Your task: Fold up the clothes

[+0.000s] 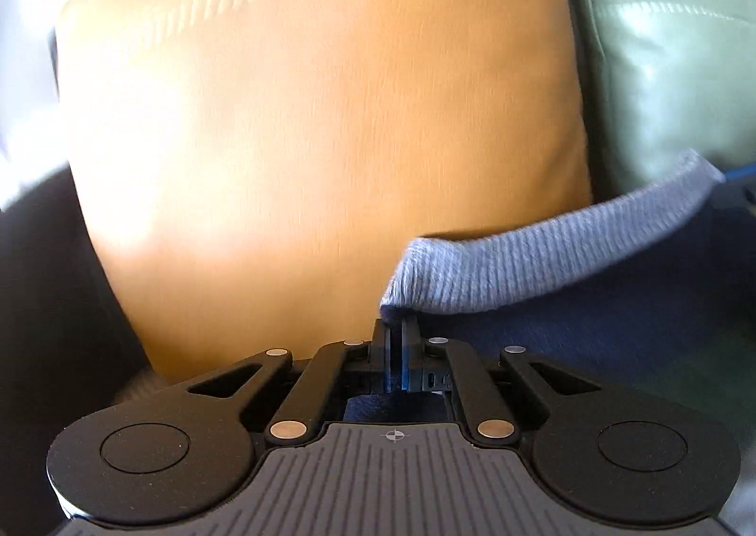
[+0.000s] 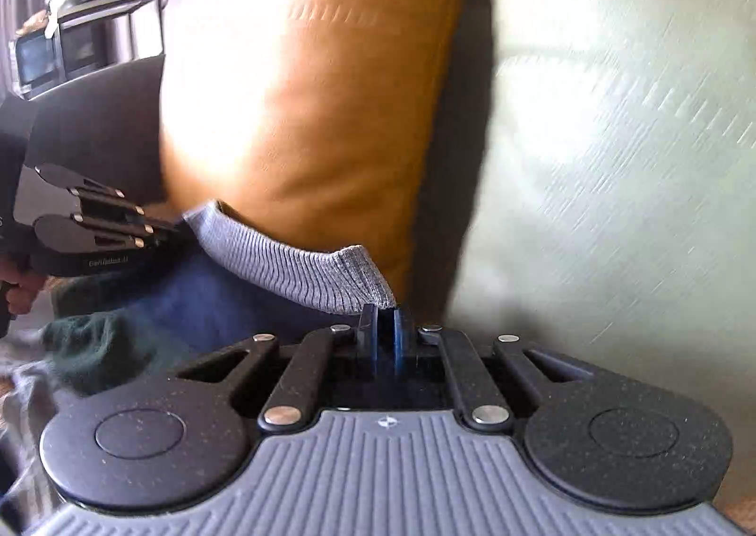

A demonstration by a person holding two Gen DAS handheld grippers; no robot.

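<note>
Sofa, mid-job: my left claw (image 1: 394, 332) and right claw (image 2: 385, 318) each clenched on one end of the ribbed grey-blue hem (image 1: 543, 252) of a navy sweater (image 1: 590, 347), band stretched betw. them, held up in front of an orange cushion (image 1: 307, 110) w/ a pale green cushion (image 1: 661, 39) to its right.

Progress, as I judge it: can't call a stage. Sweater's body hangs below the band, mostly out of shot, so no crease or finished fold is visible. Hem gripped at both ends and raised fits two readings equally: garment being shaken out and squared ahead of a fold, or a hem edge being carried over onto the rest to make one. Both views smear w/ blur, so approx. all I can swear to is that it isn't lying folded flat where the cams look.

A dark green garment (image 2: 90, 347) lies bunched lower left in the right cam; folded or not, can't tell.

Pose: both claws level, side by side, pointing at the cushions, jaws nearly closed on fabric. Right cam catches the left claw (image 2: 156, 224) at far left, seen side-on, w/ a hand (image 2: 21, 295) on its grip.
</note>
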